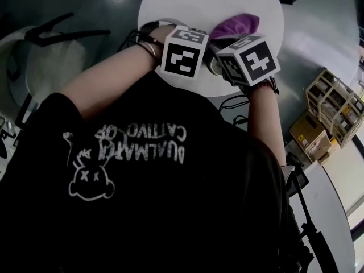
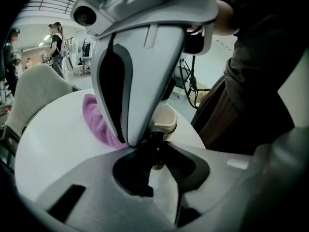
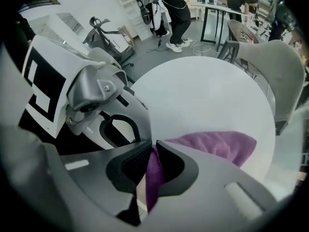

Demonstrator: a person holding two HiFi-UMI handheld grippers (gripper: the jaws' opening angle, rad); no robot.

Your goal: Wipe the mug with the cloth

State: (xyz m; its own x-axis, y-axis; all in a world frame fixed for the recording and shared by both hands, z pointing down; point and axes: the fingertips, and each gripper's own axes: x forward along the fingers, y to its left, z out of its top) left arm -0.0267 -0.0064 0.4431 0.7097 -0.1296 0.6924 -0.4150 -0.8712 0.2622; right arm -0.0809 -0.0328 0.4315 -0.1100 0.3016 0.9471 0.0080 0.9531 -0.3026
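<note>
Wiping is judged to be under way near the lower edge of the round white table [image 1: 170,4], as seen in the head view.

Left gripper [image 2: 155,148]: jaws are clamped on a dark, glossy part of the mug [image 2: 165,122], taken to be its handle. The cream body is seen just above the jaw tips at the centre of the left gripper view.

Right gripper [image 3: 154,151]: jaws are closed on a fold of the purple cloth [image 3: 217,146]. The rest of the cloth trails toward the lower right of the right gripper view.

In the head view the two marker cubes are seen side by side at upper centre, with the cloth just above the right one. The mug is mostly hidden beneath them.

Contact between cloth and mug cannot be confirmed in any view. In the left gripper view the right gripper crosses in front of the mug, with the cloth at its left.

Notes for the step:
- The mug should be held steady; a glossy handle is expected to pivot if the clamp is eased.
- The loose cloth, not the hard jaw tips, should be pressed against the mug wall.
- Short strokes are advised, with the mug turned between them so the whole wall is covered.
- The mug appears close to the table edge, so sideways pushes should be kept light.
</note>
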